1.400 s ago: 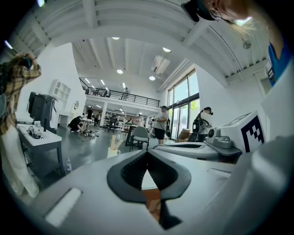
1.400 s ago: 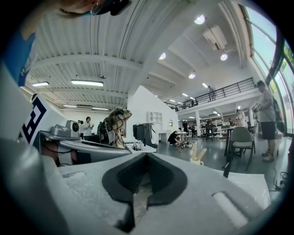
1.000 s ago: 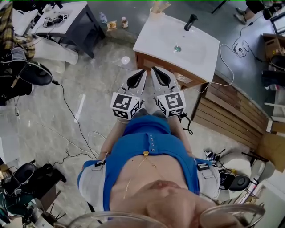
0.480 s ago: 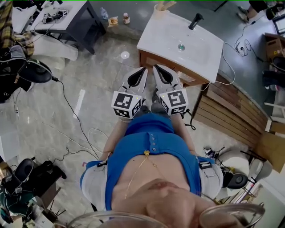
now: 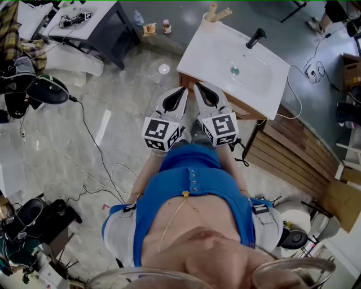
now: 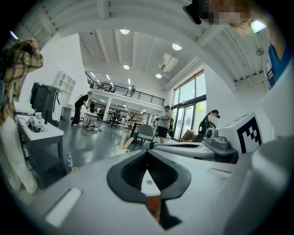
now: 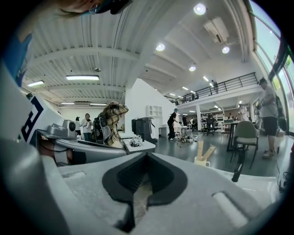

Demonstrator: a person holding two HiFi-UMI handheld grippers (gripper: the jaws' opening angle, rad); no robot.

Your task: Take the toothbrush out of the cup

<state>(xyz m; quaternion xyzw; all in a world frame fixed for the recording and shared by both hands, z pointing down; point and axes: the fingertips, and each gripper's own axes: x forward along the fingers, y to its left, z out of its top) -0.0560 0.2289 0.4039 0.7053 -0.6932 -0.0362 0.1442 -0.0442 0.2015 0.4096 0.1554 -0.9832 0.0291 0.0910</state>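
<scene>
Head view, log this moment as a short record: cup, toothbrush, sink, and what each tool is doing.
washbasin: white, with black tap
cup: upright on the washbasin's far left corner
toothbrush: two wooden handles standing in the cup, not taken
left tool: shut, empty, away from the cup
right tool: shut, empty, beside the left tool

Cup [image 5: 209, 23], sink [image 5: 214, 52] lower, rightward.

faucet [image 5: 256, 38] stands well apart from cup [image 5: 209, 22]
</scene>
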